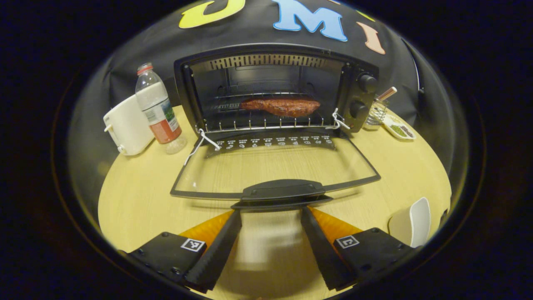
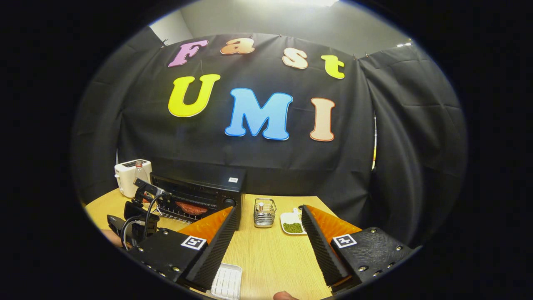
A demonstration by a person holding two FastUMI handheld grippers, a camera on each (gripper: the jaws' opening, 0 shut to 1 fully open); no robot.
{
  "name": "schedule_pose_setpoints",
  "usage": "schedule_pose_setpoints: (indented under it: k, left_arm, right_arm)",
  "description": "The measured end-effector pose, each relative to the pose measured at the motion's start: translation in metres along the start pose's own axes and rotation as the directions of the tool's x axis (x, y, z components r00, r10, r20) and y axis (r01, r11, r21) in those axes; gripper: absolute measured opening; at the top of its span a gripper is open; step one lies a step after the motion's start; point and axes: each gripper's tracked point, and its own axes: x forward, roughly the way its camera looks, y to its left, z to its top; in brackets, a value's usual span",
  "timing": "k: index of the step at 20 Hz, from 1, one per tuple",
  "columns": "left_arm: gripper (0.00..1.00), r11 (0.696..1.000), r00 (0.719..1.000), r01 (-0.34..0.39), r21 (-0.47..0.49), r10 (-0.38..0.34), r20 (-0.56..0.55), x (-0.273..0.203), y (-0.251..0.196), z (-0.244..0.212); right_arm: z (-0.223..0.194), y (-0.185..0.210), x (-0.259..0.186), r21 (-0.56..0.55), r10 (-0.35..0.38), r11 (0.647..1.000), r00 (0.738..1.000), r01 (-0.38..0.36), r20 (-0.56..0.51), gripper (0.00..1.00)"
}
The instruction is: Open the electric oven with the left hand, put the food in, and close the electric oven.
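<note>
left claw (image 1: 270, 214) gaping wide, gripping nothing, hovering just before the door handle (image 1: 283, 191) | electric oven (image 1: 275, 89) standing on bench (image 1: 137, 196), door (image 1: 275, 166) lying folded down | food (image 1: 281, 106) resting on oven rack | right claw (image 2: 266, 227) spread wide, holding nothing, hanging above bench

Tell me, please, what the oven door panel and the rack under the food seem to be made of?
Oven door panel: apparently clear glass in a dark frame, since the table's wood grain shows through it. Rack: likely bright metal wire, with thin shiny bars.
</note>
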Motion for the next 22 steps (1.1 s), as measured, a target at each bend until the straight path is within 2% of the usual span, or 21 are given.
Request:
schedule_pose_setpoints:
  k: [6,8,9,15,16,22]
  left_arm:
    - [1.0,1.0,0.998,-0.01,0.014,0.009,0.068,-0.021,0.001,0.015]
    - [0.92,1.0,0.995,-0.011,0.011,0.01,0.098,-0.026,0.001,0.02]
    - [1.0,1.0,0.994,-0.012,0.011,0.011,0.113,-0.028,0.0,0.024]
    - [0.98,1.0,0.981,-0.021,0.009,0.019,0.192,-0.047,0.001,0.043]
    - [1.0,1.0,0.979,-0.021,0.008,0.019,0.204,-0.048,0.001,0.046]
    - [0.98,0.999,0.958,-0.037,0.016,0.031,0.285,-0.06,0.003,0.074]
  right_arm:
    - [0.005,-0.002,0.0,0.014,0.015,1.0,1.0,-0.015,0.017,0.95]
    - [0.007,0.002,0.0,0.015,0.03,0.999,0.999,-0.03,0.02,0.95]
    - [0.007,0.004,0.001,0.014,0.036,0.999,0.999,-0.036,0.021,0.95]
    - [0.007,0.008,0.001,0.013,0.057,0.998,0.998,-0.057,0.018,0.95]
    - [0.006,0.007,0.002,0.016,0.057,0.998,0.998,-0.057,0.015,0.95]
    - [0.003,0.002,-0.002,0.018,0.049,0.999,0.999,-0.049,0.003,0.95]
